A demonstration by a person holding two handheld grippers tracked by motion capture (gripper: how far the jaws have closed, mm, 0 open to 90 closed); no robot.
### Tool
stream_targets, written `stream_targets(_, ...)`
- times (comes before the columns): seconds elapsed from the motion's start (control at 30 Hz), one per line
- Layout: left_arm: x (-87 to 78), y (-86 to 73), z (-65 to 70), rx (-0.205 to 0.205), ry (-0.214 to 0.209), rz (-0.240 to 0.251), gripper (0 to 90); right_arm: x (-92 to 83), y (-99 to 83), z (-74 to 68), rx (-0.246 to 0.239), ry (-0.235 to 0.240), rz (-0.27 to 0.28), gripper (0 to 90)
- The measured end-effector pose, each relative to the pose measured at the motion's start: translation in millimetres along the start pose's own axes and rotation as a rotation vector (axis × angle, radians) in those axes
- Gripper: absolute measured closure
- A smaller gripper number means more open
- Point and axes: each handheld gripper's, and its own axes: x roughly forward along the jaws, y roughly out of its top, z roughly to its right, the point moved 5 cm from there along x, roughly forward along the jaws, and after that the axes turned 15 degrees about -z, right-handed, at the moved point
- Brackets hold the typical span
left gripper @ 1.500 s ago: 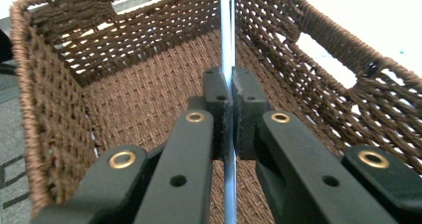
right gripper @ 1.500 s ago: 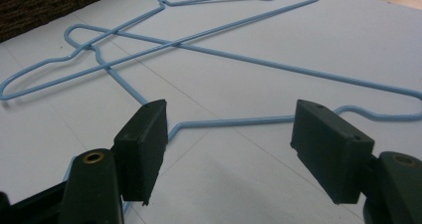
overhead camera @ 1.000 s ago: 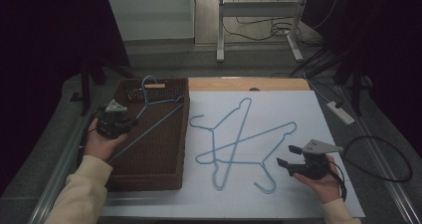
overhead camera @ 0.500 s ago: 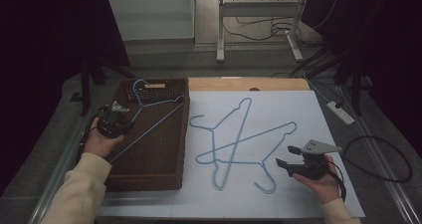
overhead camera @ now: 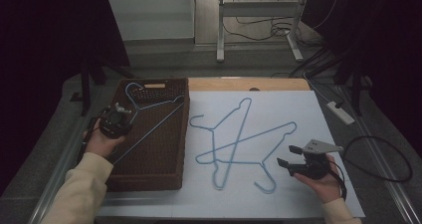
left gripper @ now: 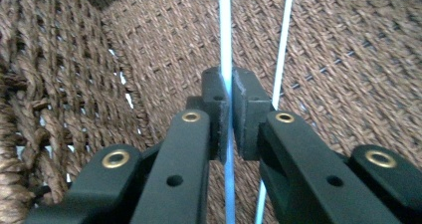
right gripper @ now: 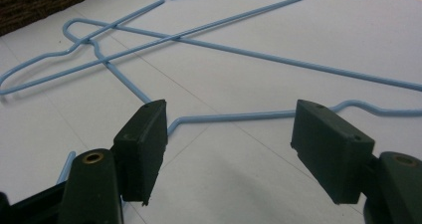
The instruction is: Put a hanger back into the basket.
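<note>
A blue wire hanger [overhead camera: 149,129] lies slanted across the brown woven basket [overhead camera: 149,181], its hook [overhead camera: 132,90] near the far rim. My left gripper [overhead camera: 123,113] is over the basket's left edge. In the left gripper view the left gripper [left gripper: 231,79] has the hanger's wire [left gripper: 225,30] in the thin slit between its pads. Its jaws have just been opening a little, and the pads still touch the wire. My right gripper [overhead camera: 287,155] stands open over the white sheet, beside two crossed blue hangers [overhead camera: 234,129]. Nothing is between the right gripper [right gripper: 229,134] pads; a hanger wire [right gripper: 239,116] lies just beyond.
The white sheet [overhead camera: 298,109] covers the table to the right of the basket. A second strand of the hanger [left gripper: 283,40] runs over the basket's woven floor. A power strip [overhead camera: 337,110] and cables lie off the table's right side. A black cable loops near my right hand.
My left hand has sunk a little, and the hanger's hook has come down and to the left toward the basket's far rim. The right gripper has stayed put.
</note>
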Motion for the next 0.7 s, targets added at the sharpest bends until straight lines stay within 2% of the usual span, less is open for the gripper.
stream_targets(0.07, -1.6, 0.1, 0.3, 0.003, 0.015, 0.007, 70.4, -0.7, -0.2, -0.3, -0.001, 0.0, 0.002, 31.1)
stream_targets(0.13, -13.1, 0.2, 1.1, -0.004, 0.041, 0.06, 60.6, -0.8, -0.1, -0.9, -0.004, 0.001, 0.001, 31.2)
stream_targets(0.17, -13.1, 0.2, 1.1, -0.004, 0.041, 0.06, 55.4, -0.4, -0.1, -1.1, -0.003, 0.003, 0.001, 31.1)
stream_targets(0.23, -30.2, -2.3, 4.8, -0.017, 0.011, 0.125, 48.1, 0.3, -0.2, -1.0, -0.003, 0.004, -0.002, 31.1)
stream_targets(0.27, -30.2, -2.3, 4.8, -0.017, 0.011, 0.125, 46.1, 0.3, -0.2, -1.0, -0.003, 0.004, -0.002, 31.1)
stream_targets(0.3, -42.1, -5.0, 9.3, -0.021, -0.033, 0.174, 43.4, 0.5, -0.2, -0.8, -0.003, 0.004, -0.002, 31.1)
stream_targets(0.43, -62.8, -9.9, 22.2, -0.007, -0.122, 0.262, 37.7, 0.3, -0.1, -1.4, -0.006, 0.001, -0.005, 31.1)
stream_targets(0.47, -62.8, -9.9, 22.2, -0.007, -0.122, 0.262, 36.9, 0.3, -0.1, -1.4, -0.006, 0.001, -0.005, 31.1)
stream_targets(0.53, -71.7, -12.4, 29.8, -0.004, -0.164, 0.304, 35.2, 0.9, 0.1, -2.1, -0.008, 0.002, -0.006, 31.1)
stream_targets(0.57, -79.0, -14.7, 38.7, 0.0, -0.2, 0.346, 34.5, 1.0, 0.3, -2.2, -0.008, 0.002, -0.004, 31.1)
stream_targets(0.7, -89.2, -19.3, 59.0, 0.02, -0.248, 0.403, 33.0, 0.4, 0.6, -1.9, -0.008, -0.001, -0.003, 31.1)
